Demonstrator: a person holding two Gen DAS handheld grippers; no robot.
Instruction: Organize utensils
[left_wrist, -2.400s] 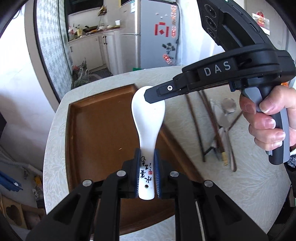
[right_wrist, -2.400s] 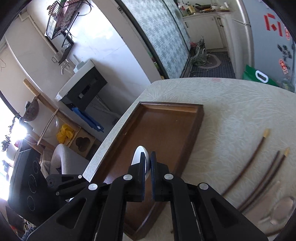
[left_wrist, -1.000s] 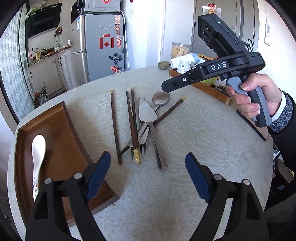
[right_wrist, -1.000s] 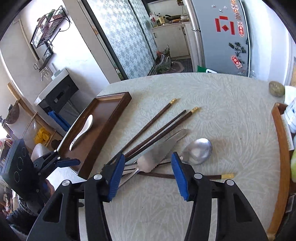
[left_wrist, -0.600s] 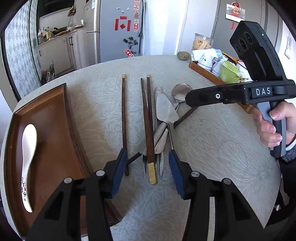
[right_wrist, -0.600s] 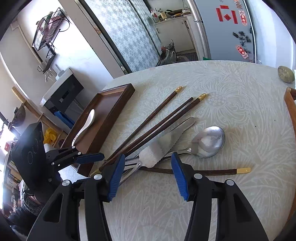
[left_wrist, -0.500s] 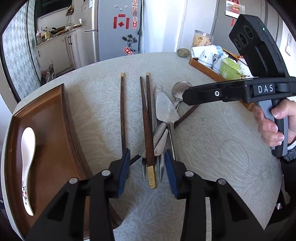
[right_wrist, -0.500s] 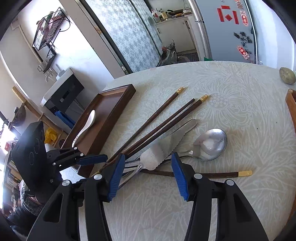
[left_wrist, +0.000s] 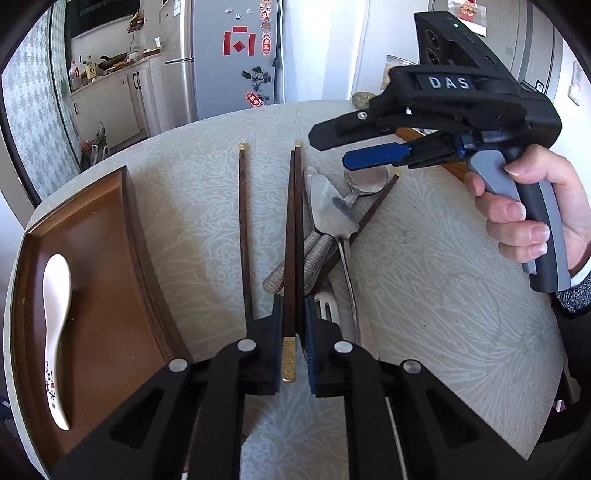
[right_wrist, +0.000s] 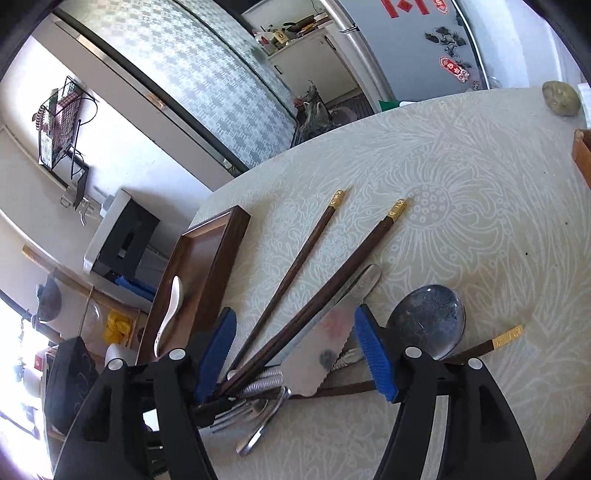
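Observation:
My left gripper (left_wrist: 291, 325) is shut on two dark wooden chopsticks (left_wrist: 292, 221) near their gold-capped end, low on the table. A third chopstick (left_wrist: 243, 229) lies just left of them, a fourth (left_wrist: 373, 212) lies crossed under a cake server (left_wrist: 328, 210), a steel spoon (left_wrist: 364, 181) and a fork (left_wrist: 328, 306). A white ceramic spoon (left_wrist: 55, 321) lies in the brown wooden tray (left_wrist: 110, 295). My right gripper (right_wrist: 295, 350) is open and hovers over the cake server (right_wrist: 325, 339) and chopsticks (right_wrist: 332, 273); it also shows in the left wrist view (left_wrist: 354, 147).
The round table has a pale patterned cloth (left_wrist: 443, 295). A second wooden tray (right_wrist: 581, 151) with cups stands at the far right. A small stone (right_wrist: 561, 98) lies near the far edge. The fridge (left_wrist: 236, 55) stands behind the table.
My left gripper let go of the white spoon in the tray, swung right to the pile and closed on two chopsticks. My right gripper opened and moved in over the utensils.

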